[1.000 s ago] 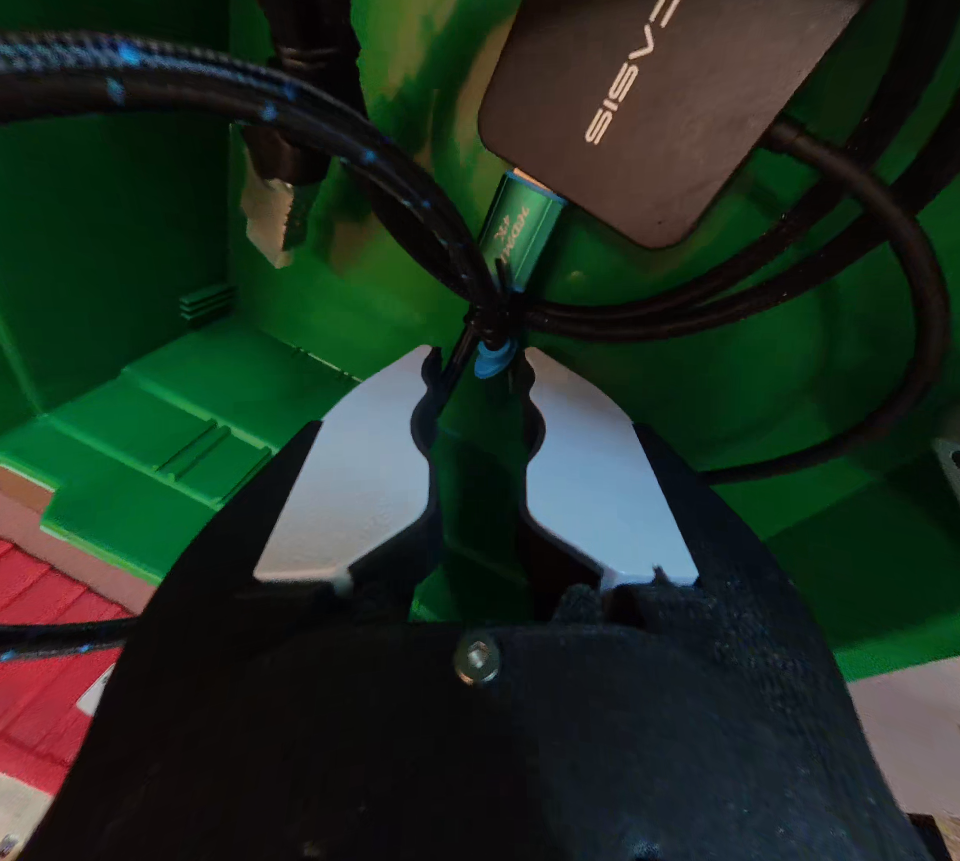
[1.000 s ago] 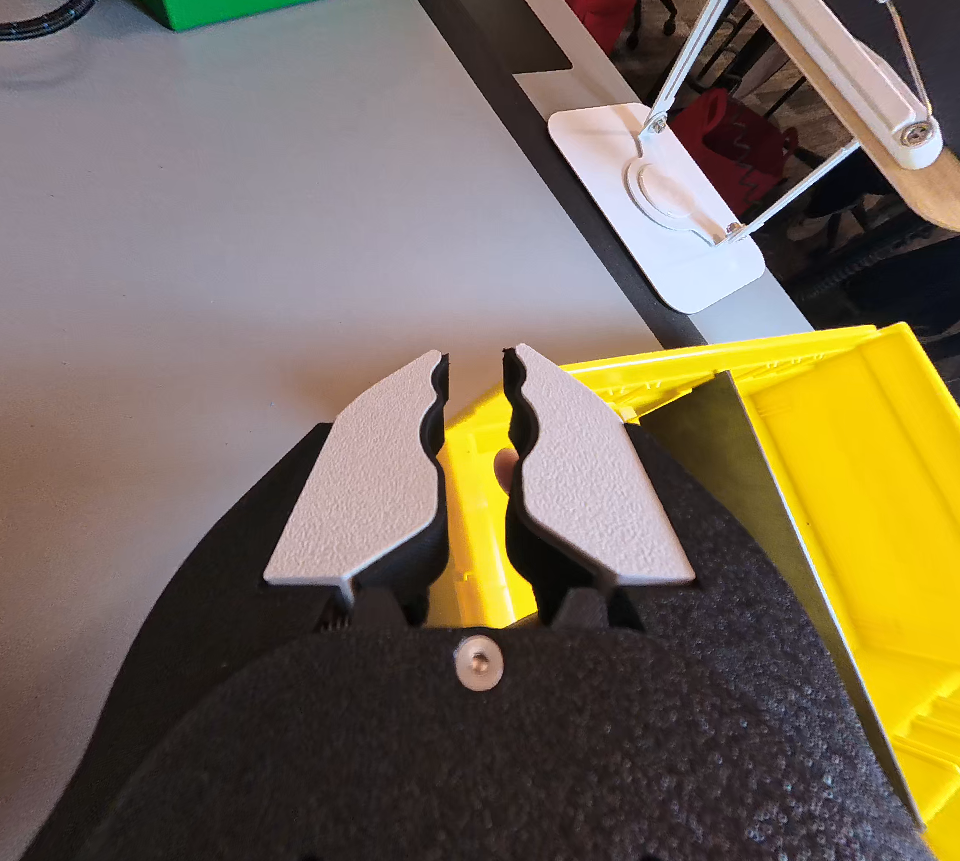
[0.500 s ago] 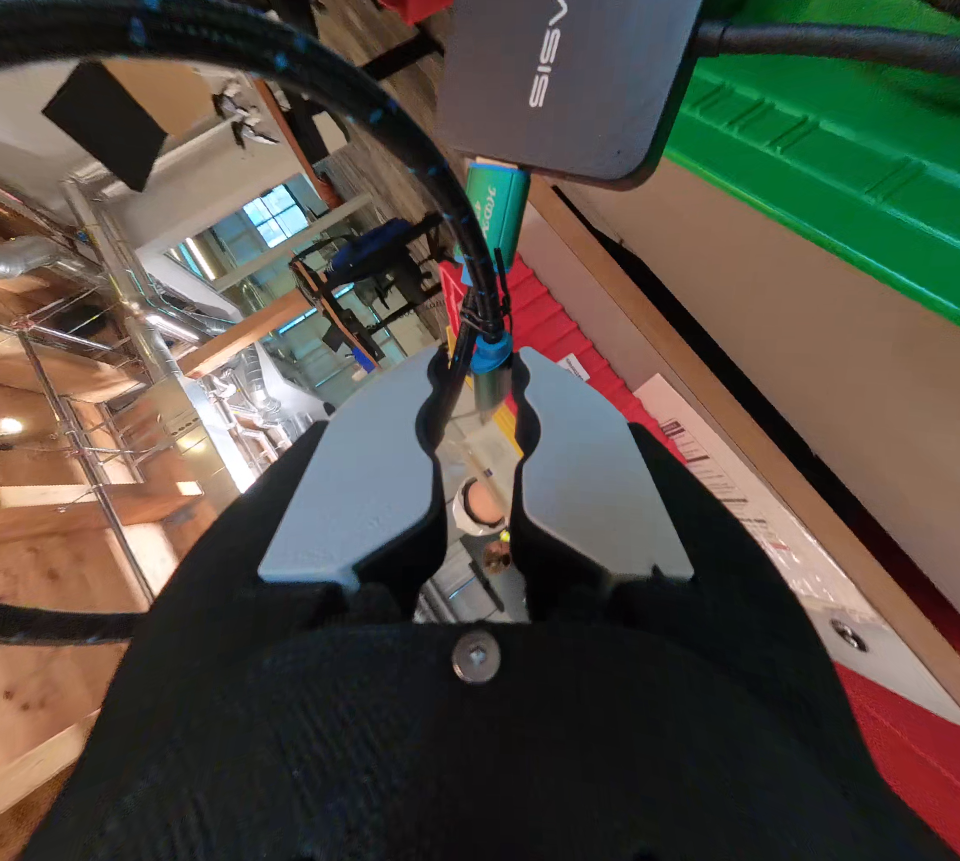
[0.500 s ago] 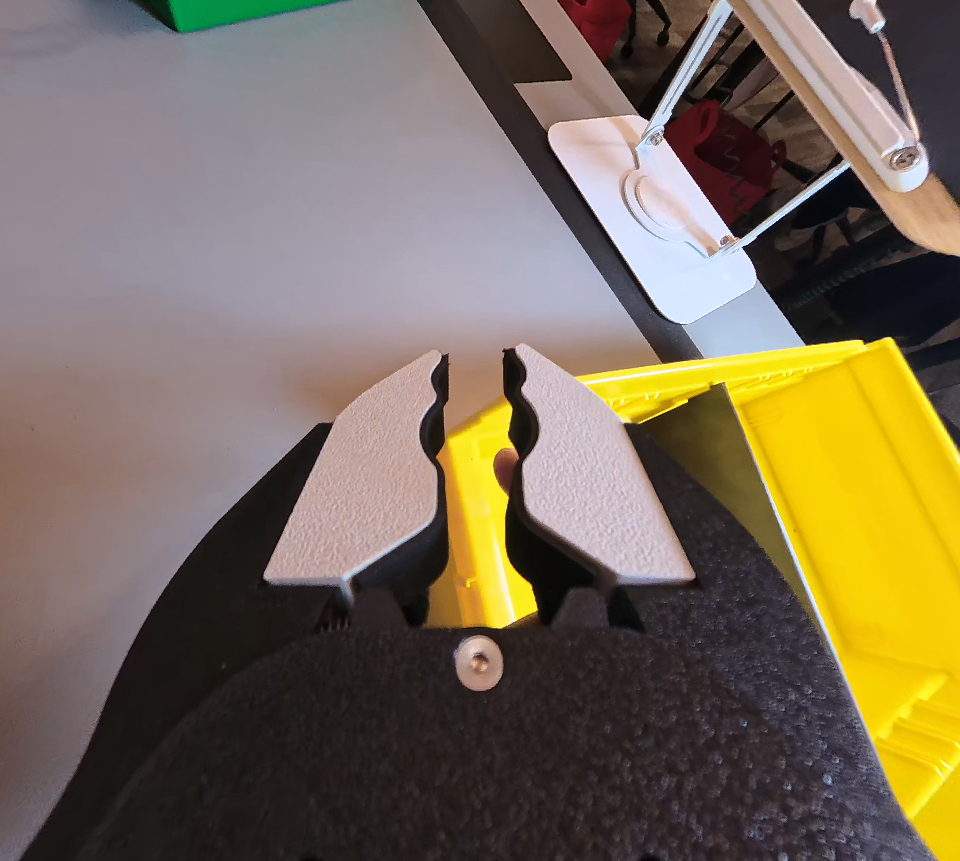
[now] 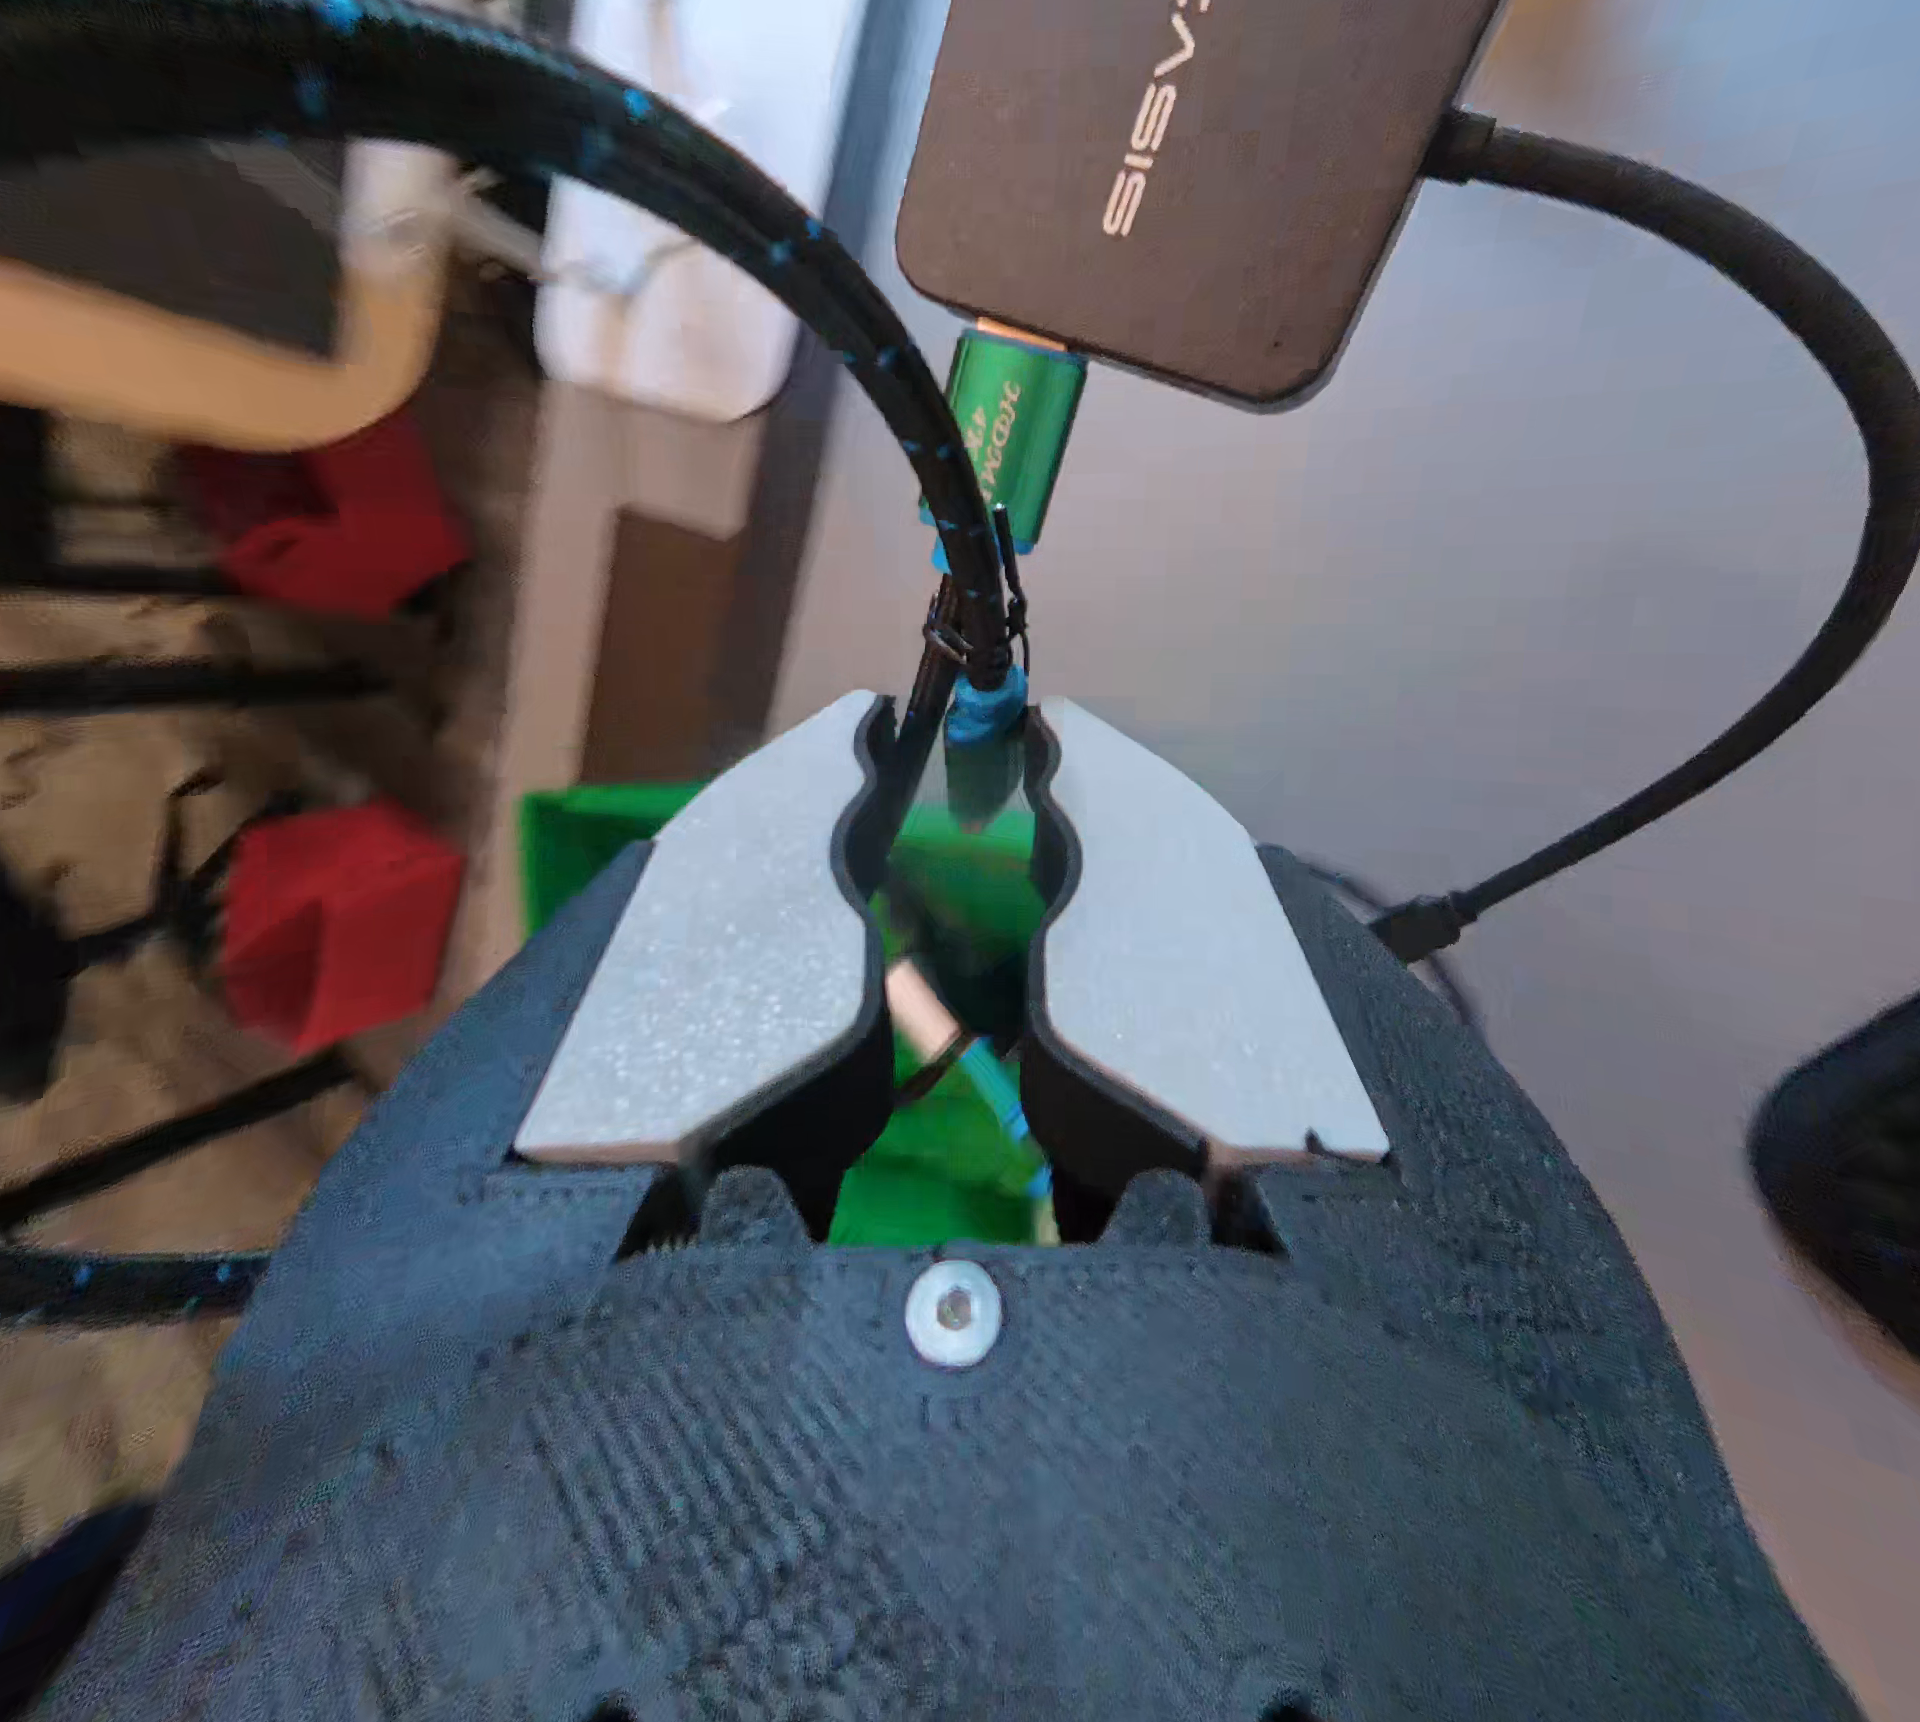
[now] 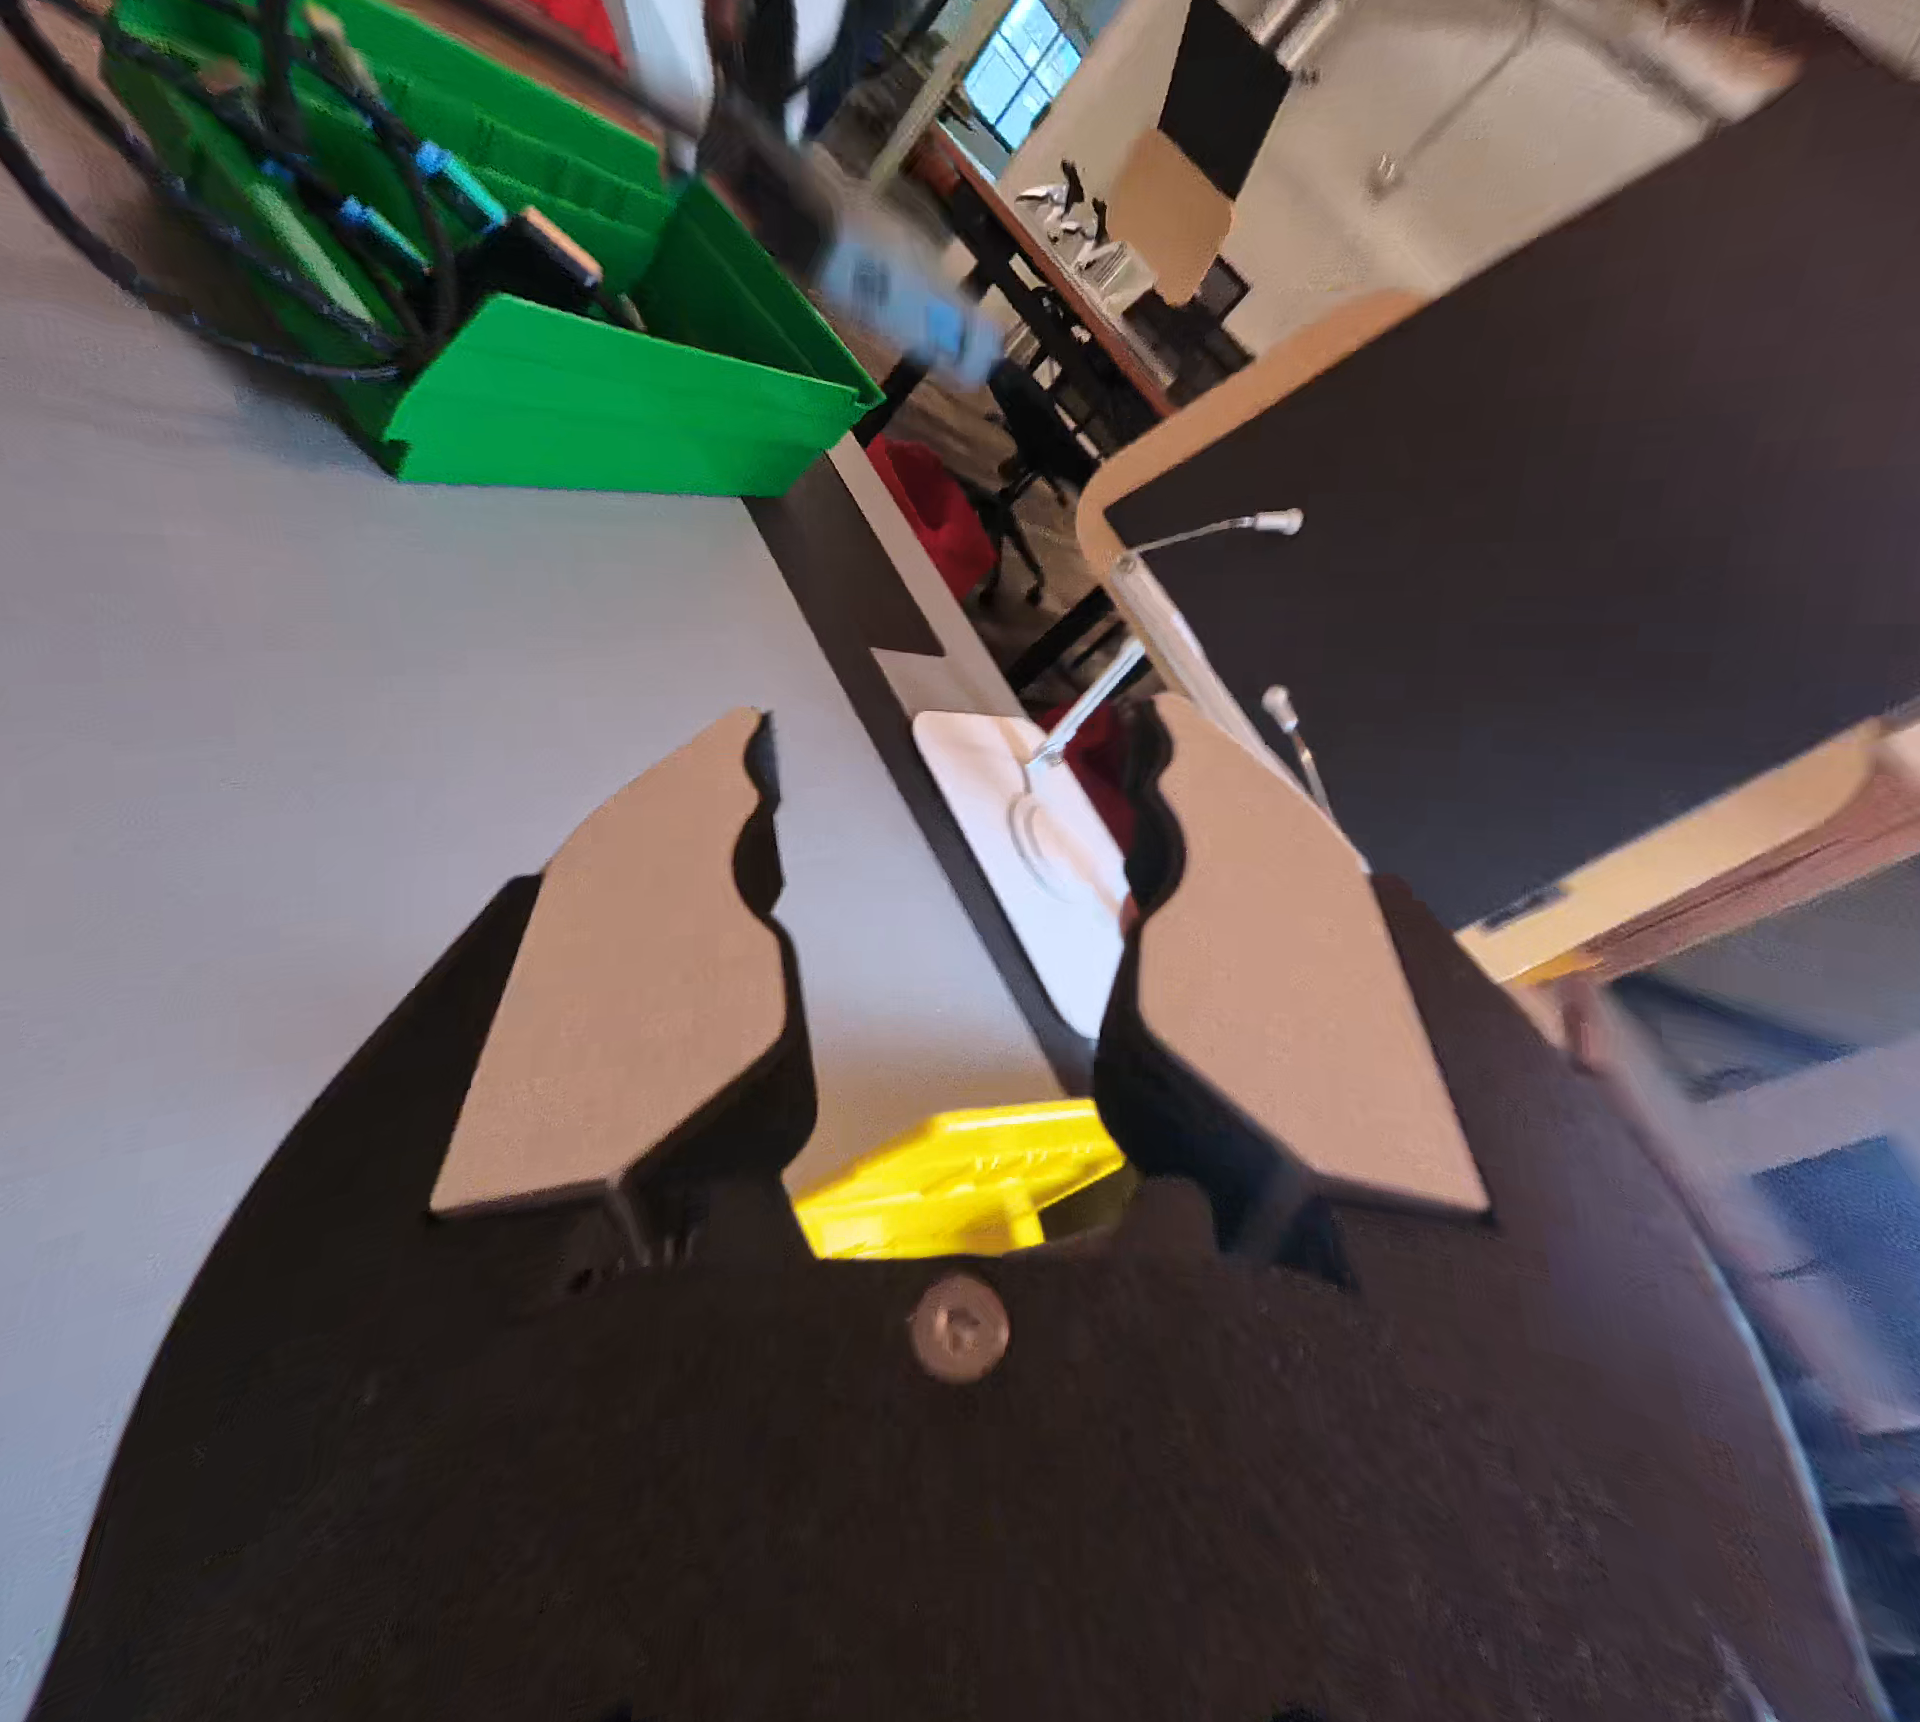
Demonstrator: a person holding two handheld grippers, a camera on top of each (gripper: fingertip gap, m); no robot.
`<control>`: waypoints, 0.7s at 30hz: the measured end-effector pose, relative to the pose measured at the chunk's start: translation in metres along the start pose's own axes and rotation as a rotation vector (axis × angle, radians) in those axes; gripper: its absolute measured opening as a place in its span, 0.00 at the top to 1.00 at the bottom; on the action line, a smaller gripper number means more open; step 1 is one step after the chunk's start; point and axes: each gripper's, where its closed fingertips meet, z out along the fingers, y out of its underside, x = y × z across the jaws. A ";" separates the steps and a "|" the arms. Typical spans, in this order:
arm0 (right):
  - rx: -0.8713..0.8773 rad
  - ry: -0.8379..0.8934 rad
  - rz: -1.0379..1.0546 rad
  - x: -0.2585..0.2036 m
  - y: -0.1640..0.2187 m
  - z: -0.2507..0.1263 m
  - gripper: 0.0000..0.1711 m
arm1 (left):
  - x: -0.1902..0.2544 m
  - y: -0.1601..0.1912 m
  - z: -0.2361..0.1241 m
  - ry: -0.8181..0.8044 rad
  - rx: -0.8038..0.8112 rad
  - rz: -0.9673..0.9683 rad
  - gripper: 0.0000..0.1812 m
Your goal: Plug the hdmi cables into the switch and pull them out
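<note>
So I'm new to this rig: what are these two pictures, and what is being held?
Each picture comes from a camera on a hand-held two-finger gripper, looking forward along its fingers. In the left wrist view, the left gripper is shut on the braided HDMI cable just behind its green plug. That plug sits in the dark switch box, which hangs in the air with a second black cable coming out of its side. In the right wrist view, the right gripper is open and empty above the grey table. Farther off on that table stands a green bin with more cables. A yellow bin shows just beneath the fingers.
</note>
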 end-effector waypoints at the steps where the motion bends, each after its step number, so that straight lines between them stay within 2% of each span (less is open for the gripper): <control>1: 0.000 0.015 -0.078 -0.006 -0.004 0.002 0.59 | 0.022 -0.010 0.018 0.074 0.011 0.013 0.86; 4: -0.020 0.003 -0.324 -0.036 -0.003 0.012 0.60 | 0.077 -0.034 0.065 0.266 0.024 0.025 0.86; 5: -0.049 -0.019 -0.407 -0.047 0.005 0.015 0.66 | 0.090 -0.039 0.077 0.306 0.019 0.027 0.86; 7: -0.080 -0.095 -0.550 -0.069 0.019 0.015 0.89 | 0.109 -0.049 0.094 0.384 0.030 0.021 0.87; 8: -0.125 -0.167 -0.551 -0.078 0.028 0.013 0.91 | 0.113 -0.049 0.101 0.398 0.020 0.020 0.86; 11: -0.214 -0.318 -0.454 -0.089 0.045 0.005 0.92 | 0.125 -0.046 0.105 0.466 0.032 0.002 0.86; 14: -0.341 -0.436 -0.442 -0.099 0.070 -0.005 0.91 | 0.107 -0.039 0.093 0.372 0.068 0.005 0.88; 16: -0.409 -0.466 -0.441 -0.105 0.088 -0.007 0.90 | 0.086 -0.032 0.076 0.311 0.098 -0.053 0.85; 19: -0.513 -0.593 -0.277 -0.116 0.101 -0.019 0.84 | 0.048 0.002 0.052 0.180 0.065 -0.108 0.83; 21: -0.494 -0.680 -0.115 -0.118 0.089 -0.032 0.81 | 0.030 0.036 0.038 0.115 0.002 -0.137 0.80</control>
